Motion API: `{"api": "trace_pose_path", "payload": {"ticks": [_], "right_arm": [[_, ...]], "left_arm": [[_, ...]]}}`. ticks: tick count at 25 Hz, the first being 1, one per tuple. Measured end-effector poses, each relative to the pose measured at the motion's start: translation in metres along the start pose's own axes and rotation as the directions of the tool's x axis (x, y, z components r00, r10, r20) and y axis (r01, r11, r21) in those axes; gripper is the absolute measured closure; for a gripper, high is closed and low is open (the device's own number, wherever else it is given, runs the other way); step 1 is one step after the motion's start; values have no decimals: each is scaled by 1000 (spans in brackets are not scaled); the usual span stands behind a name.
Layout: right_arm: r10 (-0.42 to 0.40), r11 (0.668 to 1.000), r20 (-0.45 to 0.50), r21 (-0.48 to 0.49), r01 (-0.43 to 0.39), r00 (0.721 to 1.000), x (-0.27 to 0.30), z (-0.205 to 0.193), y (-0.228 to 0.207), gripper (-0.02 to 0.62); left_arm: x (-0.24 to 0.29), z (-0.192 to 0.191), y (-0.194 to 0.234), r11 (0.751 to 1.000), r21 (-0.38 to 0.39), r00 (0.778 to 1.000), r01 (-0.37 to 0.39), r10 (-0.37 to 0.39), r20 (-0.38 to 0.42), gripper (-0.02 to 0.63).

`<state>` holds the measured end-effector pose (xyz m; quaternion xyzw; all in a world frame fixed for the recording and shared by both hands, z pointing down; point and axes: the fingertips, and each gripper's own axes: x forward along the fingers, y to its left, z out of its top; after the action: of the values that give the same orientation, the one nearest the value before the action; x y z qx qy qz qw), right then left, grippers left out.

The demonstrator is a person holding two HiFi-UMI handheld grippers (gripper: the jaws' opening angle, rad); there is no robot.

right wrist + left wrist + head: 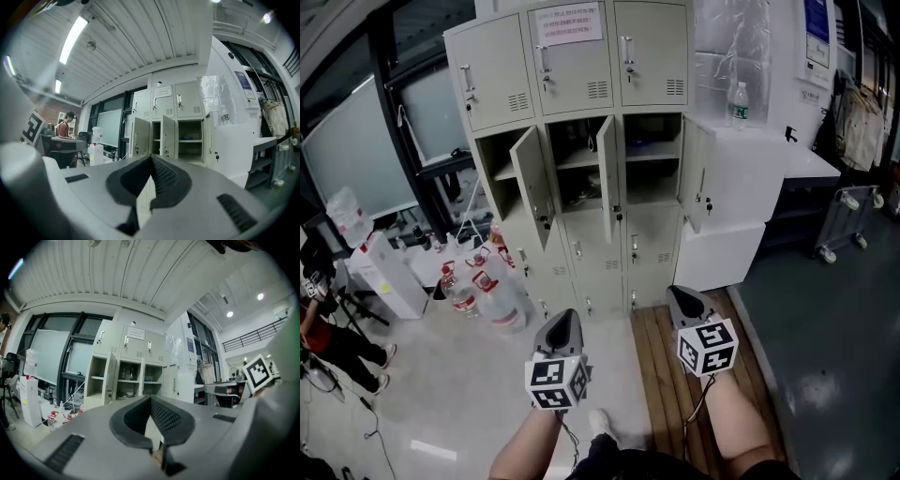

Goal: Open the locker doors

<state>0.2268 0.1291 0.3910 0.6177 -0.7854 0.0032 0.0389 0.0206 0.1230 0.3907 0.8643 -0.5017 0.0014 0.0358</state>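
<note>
A beige locker cabinet [572,66] stands ahead with three columns of doors. In its second row all three doors hang open: the left door [532,183], the middle door [607,178] and the right door [697,183]. The top row and the lower rows are closed. My left gripper [564,322] and right gripper [682,296] are held side by side, well short of the cabinet, pointing at it. Both are shut with nothing between the jaws. The left gripper [151,397] view shows the lockers [133,366] in the distance. So does the right gripper [151,156] view, with the lockers [171,122] far off.
Several large water bottles [492,291] stand on the floor left of the cabinet, beside a white box [389,277]. A white cabinet [769,187] with a bottle [738,103] on top adjoins the right side. A wheeled trolley [848,220] is far right. A person [328,337] sits at the left.
</note>
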Motion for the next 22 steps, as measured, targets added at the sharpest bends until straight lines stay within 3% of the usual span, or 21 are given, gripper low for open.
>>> {"api": "trace_pose_path", "payload": {"ticks": [22], "right_arm": [[18,1000,-13,21,-18,1000,10,-11,-8,595]], "left_arm": [[16,-7,1,1000,6,1000,-11,12,-22,605]]}}
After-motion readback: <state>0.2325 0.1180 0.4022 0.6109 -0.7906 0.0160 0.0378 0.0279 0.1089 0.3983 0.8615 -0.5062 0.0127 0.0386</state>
